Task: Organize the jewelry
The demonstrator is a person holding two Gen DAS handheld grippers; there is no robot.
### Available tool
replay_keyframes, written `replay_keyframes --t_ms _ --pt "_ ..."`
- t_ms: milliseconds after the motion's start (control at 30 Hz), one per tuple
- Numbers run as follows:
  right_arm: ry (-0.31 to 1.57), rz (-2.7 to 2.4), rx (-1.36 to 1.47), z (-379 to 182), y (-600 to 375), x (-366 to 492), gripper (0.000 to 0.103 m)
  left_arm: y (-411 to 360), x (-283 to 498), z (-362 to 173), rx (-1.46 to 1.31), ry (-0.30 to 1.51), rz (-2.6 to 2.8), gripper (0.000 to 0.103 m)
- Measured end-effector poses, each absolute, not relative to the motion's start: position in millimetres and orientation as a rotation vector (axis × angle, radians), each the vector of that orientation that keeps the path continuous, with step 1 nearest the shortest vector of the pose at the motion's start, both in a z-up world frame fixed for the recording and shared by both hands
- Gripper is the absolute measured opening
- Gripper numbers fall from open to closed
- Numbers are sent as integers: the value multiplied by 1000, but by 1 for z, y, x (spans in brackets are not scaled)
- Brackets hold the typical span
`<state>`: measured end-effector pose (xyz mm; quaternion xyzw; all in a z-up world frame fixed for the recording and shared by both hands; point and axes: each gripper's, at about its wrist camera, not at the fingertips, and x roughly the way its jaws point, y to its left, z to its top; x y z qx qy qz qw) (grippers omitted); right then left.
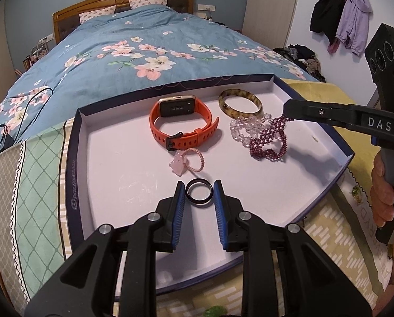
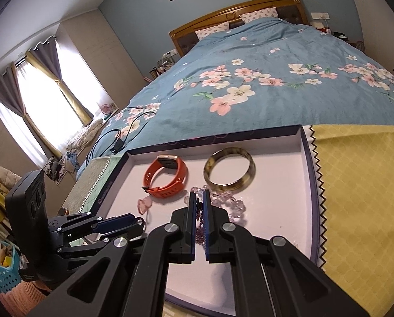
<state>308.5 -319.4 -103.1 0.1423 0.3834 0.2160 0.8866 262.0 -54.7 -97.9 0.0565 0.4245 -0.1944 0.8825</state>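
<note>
A bed (image 1: 133, 50) with a blue flowered quilt fills the far part of the scene. Nearer lies a shallow dark-rimmed box lid (image 1: 74, 163) with a white floor, resting on patterned cloths, and all the jewelry sits inside it. At its far side, left to right, are an orange watch band (image 1: 182, 129) with a gold case and a mottled amber bangle (image 1: 240, 103). Just in front of the bangle, and touching it, lies a clear crystal bead bracelet (image 1: 243, 130). The right gripper (image 2: 199, 206) comes in from the right, its jaws clenched on a purple beaded bracelet (image 1: 270, 141), whose lower loops rest on the lid's floor against the crystal beads. Near the middle lies a pink hair tie with a pale pink charm (image 1: 187, 162), just beside the watch band's buckle. Closest, the left gripper (image 1: 199, 194) grasps a small dark ring (image 1: 199, 192) between its blue pads, low over the white floor.
</note>
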Motion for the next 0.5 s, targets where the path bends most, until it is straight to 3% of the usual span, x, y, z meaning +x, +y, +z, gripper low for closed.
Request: replay_keyframes --t_ms 167,500 --pt "809 430 300 -107 -322 310 4 -57 267 -99 117 884 -396 22" --pt "807 396 283 -103 -327 304 16 -52 266 -91 86 855 -393 25"
